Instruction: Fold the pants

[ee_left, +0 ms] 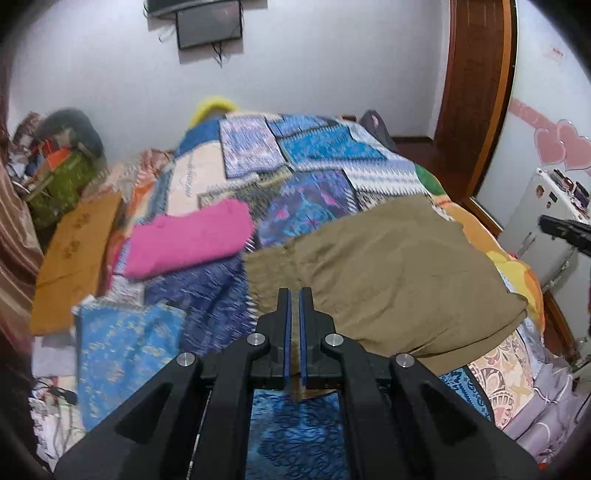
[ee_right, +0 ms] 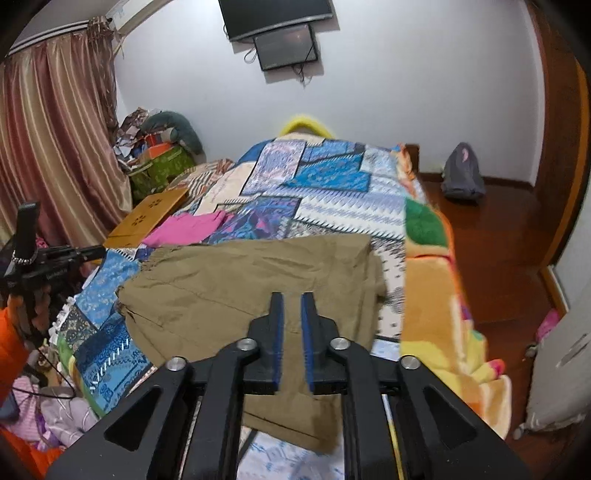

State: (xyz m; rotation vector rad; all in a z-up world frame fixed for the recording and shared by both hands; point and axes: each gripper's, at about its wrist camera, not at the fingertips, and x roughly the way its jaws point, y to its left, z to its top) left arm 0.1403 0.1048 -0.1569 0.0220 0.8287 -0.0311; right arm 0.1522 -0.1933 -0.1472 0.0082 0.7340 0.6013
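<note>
Olive pants (ee_left: 388, 266) on patchwork bed (ee_left: 317, 155): left gripper (ee_left: 294, 295) fingers clamped on edge, right gripper (ee_right: 292, 299) fingers parted above cloth.

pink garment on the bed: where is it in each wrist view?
Left wrist: pink garment left of centre, beside the olive pants.
Right wrist: pink garment left of centre, just beyond the olive pants.
Shared landmark: wall-mounted screen at the top.
</note>
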